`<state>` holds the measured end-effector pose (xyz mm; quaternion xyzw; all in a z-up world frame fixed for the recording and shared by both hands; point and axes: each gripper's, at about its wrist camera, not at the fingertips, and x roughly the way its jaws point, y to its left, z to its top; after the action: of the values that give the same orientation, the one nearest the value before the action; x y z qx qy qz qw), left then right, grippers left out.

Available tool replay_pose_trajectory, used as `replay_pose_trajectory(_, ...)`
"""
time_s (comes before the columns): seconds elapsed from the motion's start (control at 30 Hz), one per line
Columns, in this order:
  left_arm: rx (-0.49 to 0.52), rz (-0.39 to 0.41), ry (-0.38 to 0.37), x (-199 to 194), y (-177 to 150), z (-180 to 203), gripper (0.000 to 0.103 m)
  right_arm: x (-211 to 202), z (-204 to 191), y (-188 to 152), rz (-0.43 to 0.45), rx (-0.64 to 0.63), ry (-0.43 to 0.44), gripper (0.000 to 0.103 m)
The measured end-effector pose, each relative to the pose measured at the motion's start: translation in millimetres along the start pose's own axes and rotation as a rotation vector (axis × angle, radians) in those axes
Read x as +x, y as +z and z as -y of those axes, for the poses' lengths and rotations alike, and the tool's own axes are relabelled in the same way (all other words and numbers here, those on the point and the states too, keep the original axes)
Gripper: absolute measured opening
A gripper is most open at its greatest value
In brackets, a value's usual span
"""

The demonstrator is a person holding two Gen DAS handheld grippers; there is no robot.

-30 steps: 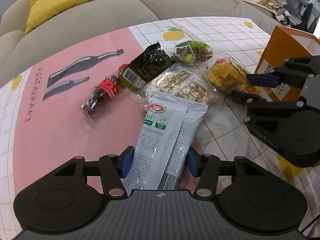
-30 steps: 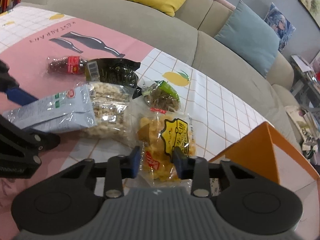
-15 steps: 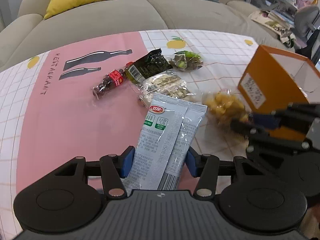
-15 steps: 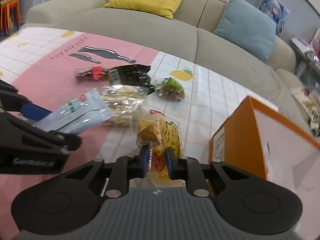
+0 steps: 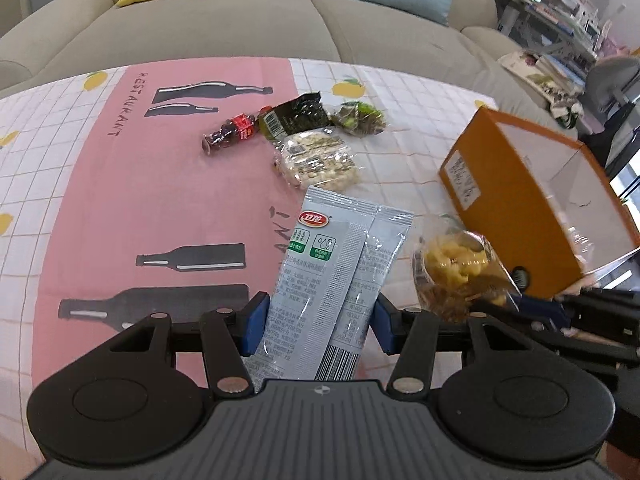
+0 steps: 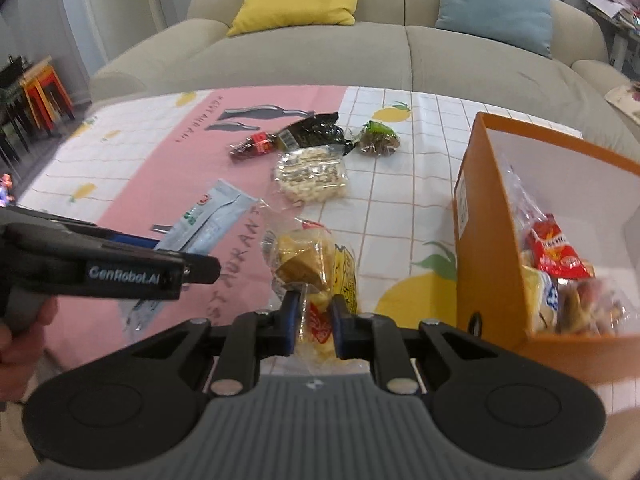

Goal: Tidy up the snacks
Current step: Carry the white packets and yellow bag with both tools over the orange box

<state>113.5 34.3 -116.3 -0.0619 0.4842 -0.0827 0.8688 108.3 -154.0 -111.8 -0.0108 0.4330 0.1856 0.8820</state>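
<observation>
Glossy plastic snack packets point(image 5: 336, 280), matt orange cardboard box point(image 6: 492, 248).

In my left tool point(image 5: 316, 322) I hold a pale grey-blue snack sachet point(image 5: 332, 276), clamped across its width, lifted off the bench. My right tool point(image 6: 313, 322) pinches a clear packet of yellow snacks point(image 6: 316, 268), also raised. The orange box point(image 6: 492, 240), white inside, stands open near the bench's right edge and holds several packets. Four snacks lie clustered toward the far edge.
</observation>
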Motion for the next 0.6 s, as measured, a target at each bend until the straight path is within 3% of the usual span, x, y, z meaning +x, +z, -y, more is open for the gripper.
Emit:
replay_pose_trajectory(0.33, 0.056, 0.056, -0.015, -44, 5, 39, 0.061, -72, 14, -18, 0.116, 0.025, 0.029, 0.014)
replay_pose_trajectory(0.6, 0.110, 0.090, -0.083, -68, 18, 87, 0.061, -127, 49, -24, 0.225, 0.080, 0.013, 0.014)
